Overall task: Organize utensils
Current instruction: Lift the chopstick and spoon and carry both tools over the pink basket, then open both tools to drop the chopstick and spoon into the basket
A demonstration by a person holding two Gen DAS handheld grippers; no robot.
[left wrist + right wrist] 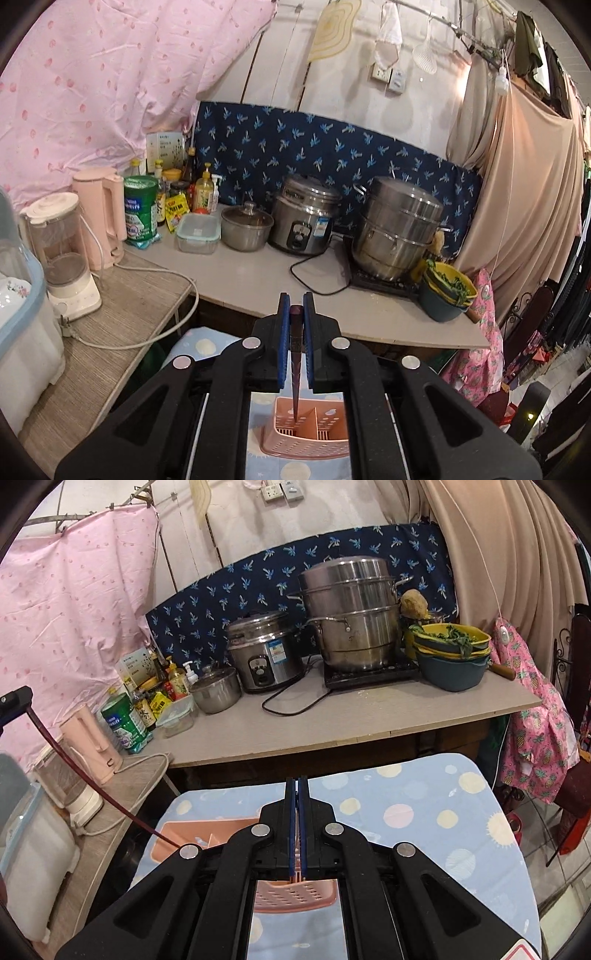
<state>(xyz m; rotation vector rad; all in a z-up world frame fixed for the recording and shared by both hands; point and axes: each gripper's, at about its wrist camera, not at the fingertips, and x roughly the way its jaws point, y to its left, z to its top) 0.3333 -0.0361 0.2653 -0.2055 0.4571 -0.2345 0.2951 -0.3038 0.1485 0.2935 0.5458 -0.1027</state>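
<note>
Chopsticks [296, 365], dark and slender, sit clamped in our left hand-held gripper [296, 306], their tips dipping into the left compartment of the pink utensil holder [306, 435]. That holder stands on the dotted blue cloth [406, 812] covering the worktop. Our right hand-held gripper [297, 781] hovers above the holder's near side with its jaws nearly closed on something thin and pale; we cannot tell what. We judge the step in hand to be dropping the chopsticks in. Next we would lower them a little further, then release so they settle upright.
</note>
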